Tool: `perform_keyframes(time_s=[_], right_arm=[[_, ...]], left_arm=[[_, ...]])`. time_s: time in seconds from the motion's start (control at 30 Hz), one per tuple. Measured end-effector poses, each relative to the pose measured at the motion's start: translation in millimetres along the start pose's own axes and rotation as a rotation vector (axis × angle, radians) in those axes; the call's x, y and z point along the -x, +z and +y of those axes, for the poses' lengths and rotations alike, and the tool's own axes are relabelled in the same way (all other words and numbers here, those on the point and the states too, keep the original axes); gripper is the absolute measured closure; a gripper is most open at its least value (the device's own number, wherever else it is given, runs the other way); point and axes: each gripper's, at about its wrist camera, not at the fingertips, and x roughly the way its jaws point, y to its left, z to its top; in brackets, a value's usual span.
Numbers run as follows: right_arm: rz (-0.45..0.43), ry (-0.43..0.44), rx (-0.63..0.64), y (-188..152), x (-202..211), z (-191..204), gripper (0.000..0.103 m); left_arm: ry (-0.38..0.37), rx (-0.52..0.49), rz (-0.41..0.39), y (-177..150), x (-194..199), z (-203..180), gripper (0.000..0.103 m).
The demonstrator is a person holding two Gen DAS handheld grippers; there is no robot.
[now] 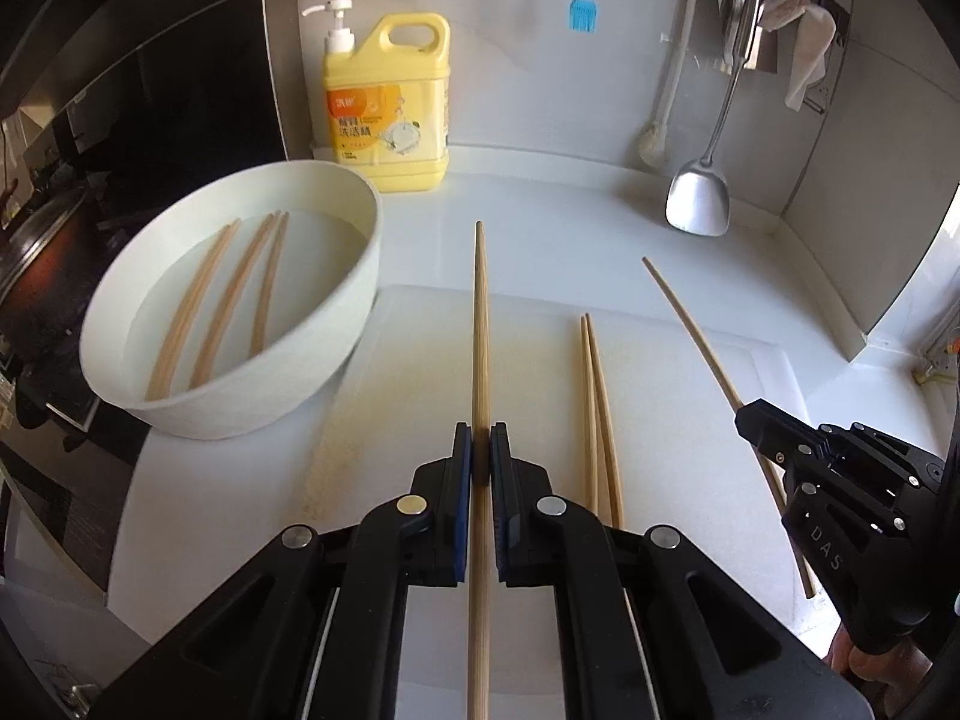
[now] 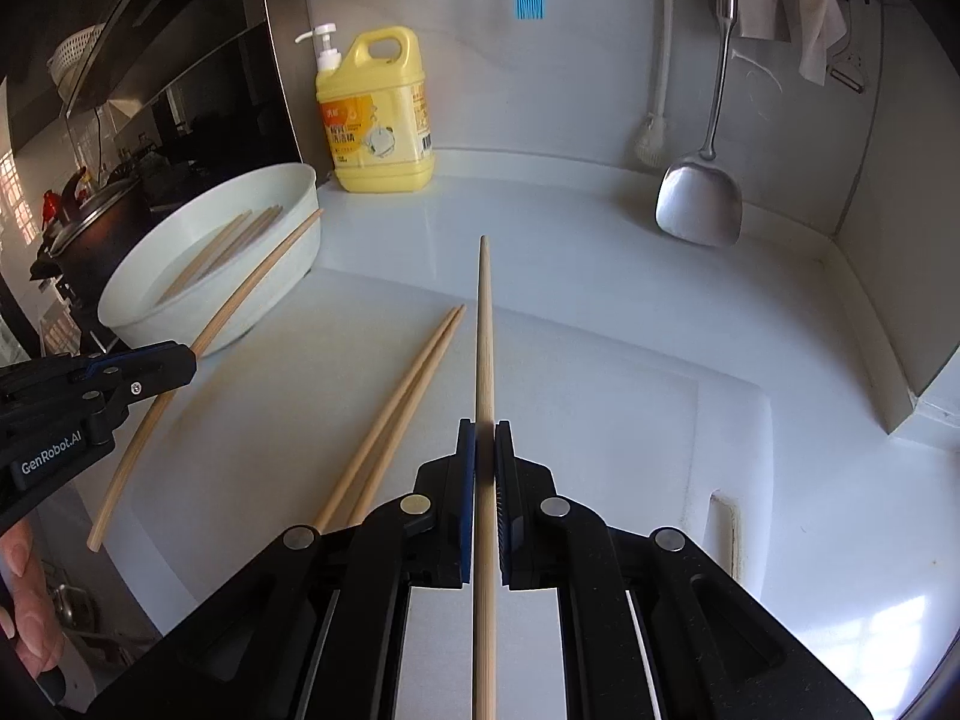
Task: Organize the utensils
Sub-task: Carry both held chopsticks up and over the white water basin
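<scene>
I have both grippers angled steeply down over the white cutting board (image 1: 690, 396), each one pinching a single chopstick. My left gripper (image 1: 481, 438) has its blue-edged pads pressed tight on the left-hand chopstick (image 1: 480, 312), which runs straight out between the fingers and ends over the board's far edge. In the right wrist view that same gripper (image 2: 189, 360) comes in over the board's left side, a hand (image 2: 24, 594) below it, and its stick slants up toward the bowl.

My right gripper (image 2: 486, 438) is likewise clamped on the right-hand chopstick (image 2: 485, 324), whose tip reaches past the board's far edge. In the left wrist view it (image 1: 744, 420) sits over the board's right side, with its stick crossing the board's far right corner.

A loose pair of chopsticks (image 1: 597, 414) lies flat on the board between the two held ones. The white bowl (image 1: 336, 324) stands just off the board's far left corner, with more chopsticks (image 1: 240, 294) lying in water. Beyond the board, a yellow detergent jug (image 1: 390, 108) stands at the wall and a metal spatula (image 1: 699, 204) hangs there.
</scene>
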Motion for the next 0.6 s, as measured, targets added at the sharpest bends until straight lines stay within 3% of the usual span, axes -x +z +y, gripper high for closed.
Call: perform_keyframes(time_s=[0.3,0.6], right_arm=[[-0.085,0.045,0.014,58.7,37.7,48.3,0.097],[-0.127,0.093,-0.003,125.0,-3.8,142.9,0.097]], left_arm=[[0.055,0.095,-0.068,28.5,52.7,80.7,0.096],[0.084,0.098,-0.121,70.1,44.6,198.3,0.096]])
